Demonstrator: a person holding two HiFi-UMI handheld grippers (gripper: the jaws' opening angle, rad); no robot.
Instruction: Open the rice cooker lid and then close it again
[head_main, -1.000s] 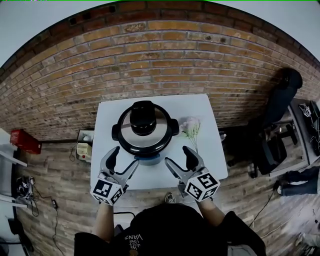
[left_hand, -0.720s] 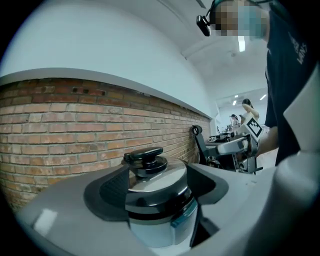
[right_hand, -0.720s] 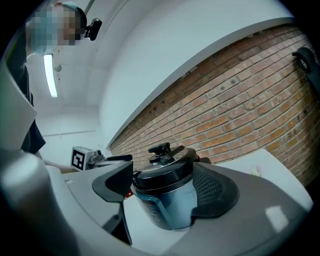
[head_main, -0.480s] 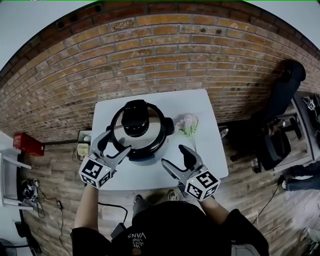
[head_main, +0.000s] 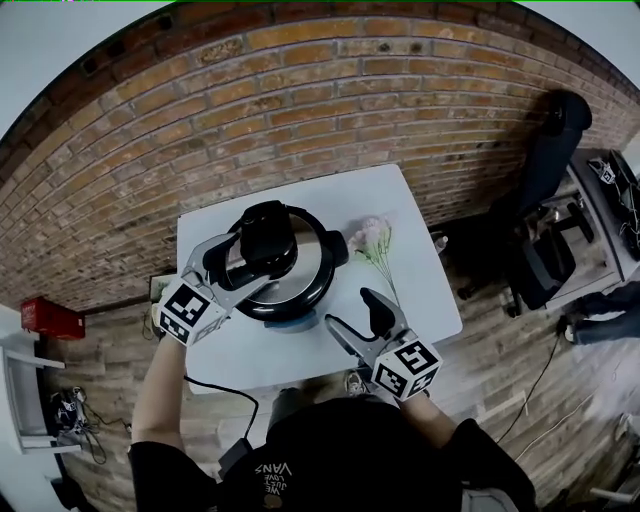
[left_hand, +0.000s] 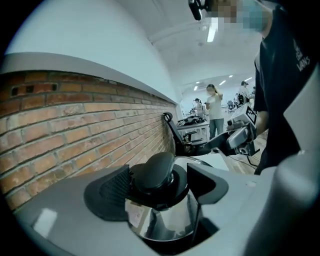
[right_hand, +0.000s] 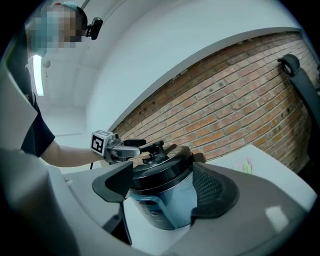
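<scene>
The rice cooker (head_main: 305, 283) stands at the middle of the white table (head_main: 425, 300), its steel lid down and a black knob (head_main: 265, 233) on top. My left gripper (head_main: 250, 263) reaches over the lid from the left, open, with one jaw on each side of the knob (left_hand: 157, 172). In the left gripper view its left pad (left_hand: 112, 192) lies close against the knob, and a small gap shows on the right side. My right gripper (head_main: 353, 312) hovers open over the table just in front of the cooker (right_hand: 162, 202), with nothing between its jaws.
A pink artificial flower (head_main: 372, 240) lies on the table right of the cooker. A brick wall (head_main: 300, 100) rises behind the table. A black chair (head_main: 545, 275) stands to the right, and a red box (head_main: 45, 318) sits on the floor at left.
My left gripper has moved from the table's front edge forward and up over the lid, and now its jaws stand around the knob. The right gripper has hardly moved.
</scene>
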